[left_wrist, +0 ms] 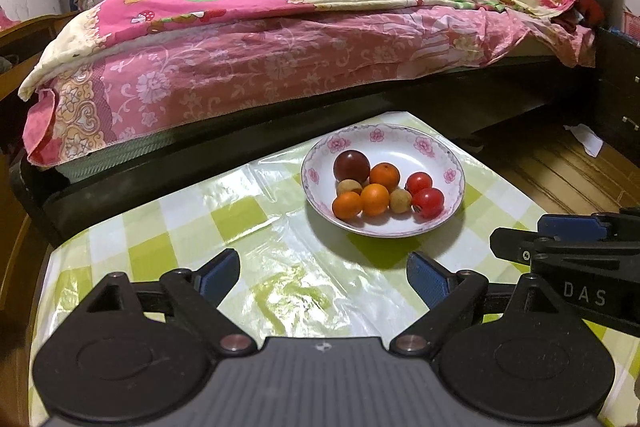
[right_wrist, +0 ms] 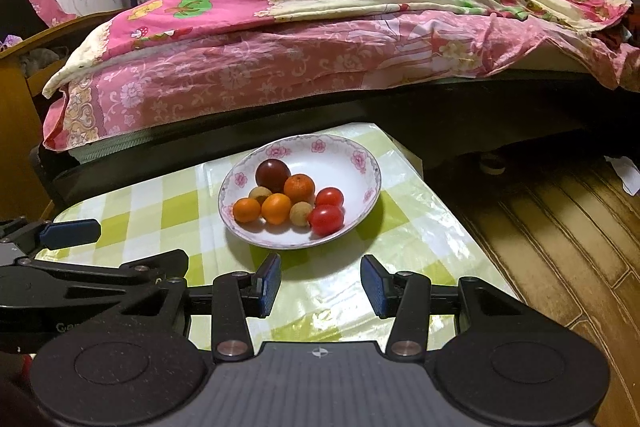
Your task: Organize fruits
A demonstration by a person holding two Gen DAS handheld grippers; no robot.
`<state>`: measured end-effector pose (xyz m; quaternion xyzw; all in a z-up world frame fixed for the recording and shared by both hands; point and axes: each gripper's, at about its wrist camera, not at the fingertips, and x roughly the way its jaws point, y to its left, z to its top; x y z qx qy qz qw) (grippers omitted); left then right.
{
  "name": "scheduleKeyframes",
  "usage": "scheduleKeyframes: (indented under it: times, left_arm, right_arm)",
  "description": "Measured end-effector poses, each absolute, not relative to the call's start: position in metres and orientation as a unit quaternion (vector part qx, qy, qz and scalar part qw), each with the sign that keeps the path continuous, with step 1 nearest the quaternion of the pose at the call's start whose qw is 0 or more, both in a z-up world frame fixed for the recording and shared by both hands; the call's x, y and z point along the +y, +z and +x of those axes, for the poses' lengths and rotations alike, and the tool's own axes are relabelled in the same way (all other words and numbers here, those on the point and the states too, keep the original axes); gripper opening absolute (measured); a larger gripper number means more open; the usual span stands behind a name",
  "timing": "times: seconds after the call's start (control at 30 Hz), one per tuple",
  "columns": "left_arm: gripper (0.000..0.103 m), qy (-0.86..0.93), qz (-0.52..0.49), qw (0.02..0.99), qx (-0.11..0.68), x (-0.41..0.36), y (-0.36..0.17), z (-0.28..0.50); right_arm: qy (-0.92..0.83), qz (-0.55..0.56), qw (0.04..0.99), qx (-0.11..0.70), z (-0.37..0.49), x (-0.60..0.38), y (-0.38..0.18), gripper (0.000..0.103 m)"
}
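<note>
A white floral bowl (left_wrist: pixel 436 151) (right_wrist: pixel 360 159) stands on the green-checked tablecloth (left_wrist: pixel 180 227) (right_wrist: pixel 152 199). It holds a dark plum (left_wrist: pixel 351 165) (right_wrist: pixel 273 174), three oranges (left_wrist: pixel 375 199) (right_wrist: pixel 276 208), two tan longans (left_wrist: pixel 400 201) (right_wrist: pixel 301 214) and two red tomatoes (left_wrist: pixel 428 202) (right_wrist: pixel 326 219). My left gripper (left_wrist: pixel 323 273) is open and empty, short of the bowl. My right gripper (right_wrist: pixel 321 285) is open and empty, just in front of the bowl. Each gripper shows at the edge of the other's view.
A bed with a pink quilt (left_wrist: pixel 280 47) (right_wrist: pixel 320 39) runs close behind the table. The table's right edge drops to a wooden floor (left_wrist: pixel 560 171) (right_wrist: pixel 560 227). A dark cabinet (left_wrist: pixel 620 87) stands at the right.
</note>
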<state>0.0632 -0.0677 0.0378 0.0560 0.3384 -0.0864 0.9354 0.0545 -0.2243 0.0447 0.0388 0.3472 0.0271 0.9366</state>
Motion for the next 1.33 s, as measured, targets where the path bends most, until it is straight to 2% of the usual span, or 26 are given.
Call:
scheduleKeyframes:
  times: [1.13, 1.33]
  left_arm:
    - [0.098, -0.073, 0.067, 0.937, 0.336, -0.062, 0.038, 0.028]
    - [0.098, -0.072, 0.073, 0.938, 0.330, -0.061, 0.043, 0.023]
  right_arm:
    - [0.012, 0.032, 0.936, 0.351, 0.020, -0.214, 0.046, 0.042]
    - [0.010, 0.034, 0.938, 0.345, 0.016, -0.216, 0.049, 0.048]
